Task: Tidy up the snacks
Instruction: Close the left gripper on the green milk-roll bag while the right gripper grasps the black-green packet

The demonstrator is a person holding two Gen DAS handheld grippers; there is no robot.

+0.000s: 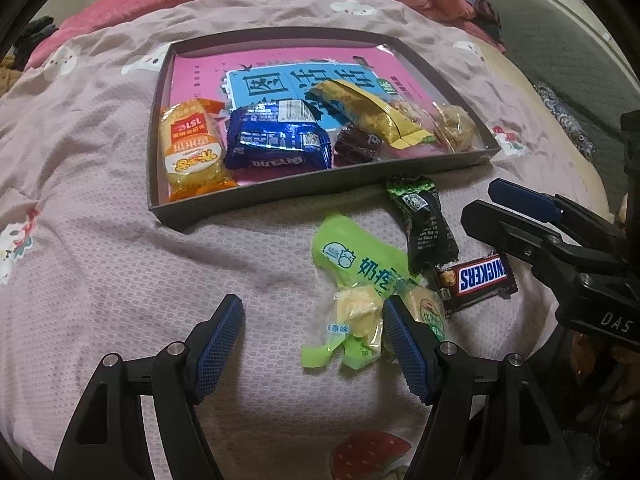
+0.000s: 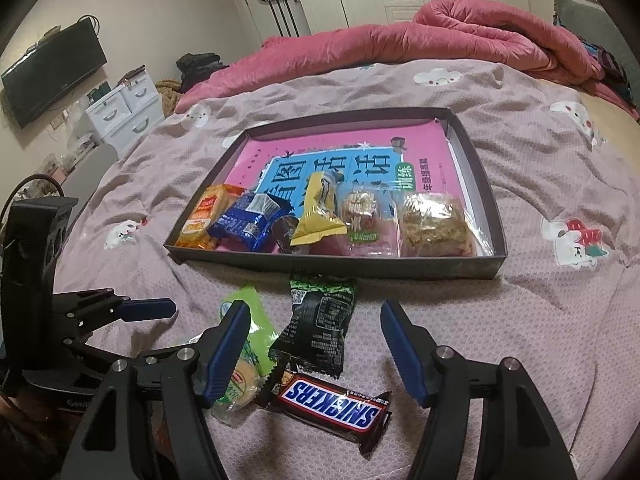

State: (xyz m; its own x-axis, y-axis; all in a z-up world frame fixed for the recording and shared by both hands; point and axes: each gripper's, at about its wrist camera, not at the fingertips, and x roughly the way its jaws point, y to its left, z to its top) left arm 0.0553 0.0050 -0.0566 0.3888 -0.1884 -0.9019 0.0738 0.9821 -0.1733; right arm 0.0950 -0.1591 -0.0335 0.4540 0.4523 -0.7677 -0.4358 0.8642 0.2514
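Note:
A dark shallow tray (image 1: 276, 194) (image 2: 486, 216) lies on the bed, lined with a pink book and holding several wrapped snacks along its near side. In front of it lie loose snacks: a green milk-candy packet (image 1: 356, 264) (image 2: 256, 336), a black-and-green packet (image 1: 428, 228) (image 2: 318, 328) and a Snickers bar (image 1: 478, 278) (image 2: 332, 404). My left gripper (image 1: 314, 344) is open and empty, just left of the green packet. My right gripper (image 2: 316, 356) is open and empty, over the black packet and the Snickers bar; it shows in the left wrist view (image 1: 484, 208).
A mauve patterned bedspread (image 1: 120, 240) (image 2: 540, 320) covers the bed. A rolled pink duvet (image 2: 440, 36) lies behind the tray. White drawers (image 2: 124, 108) and a wall television (image 2: 52, 68) stand at the far left, wardrobes at the back.

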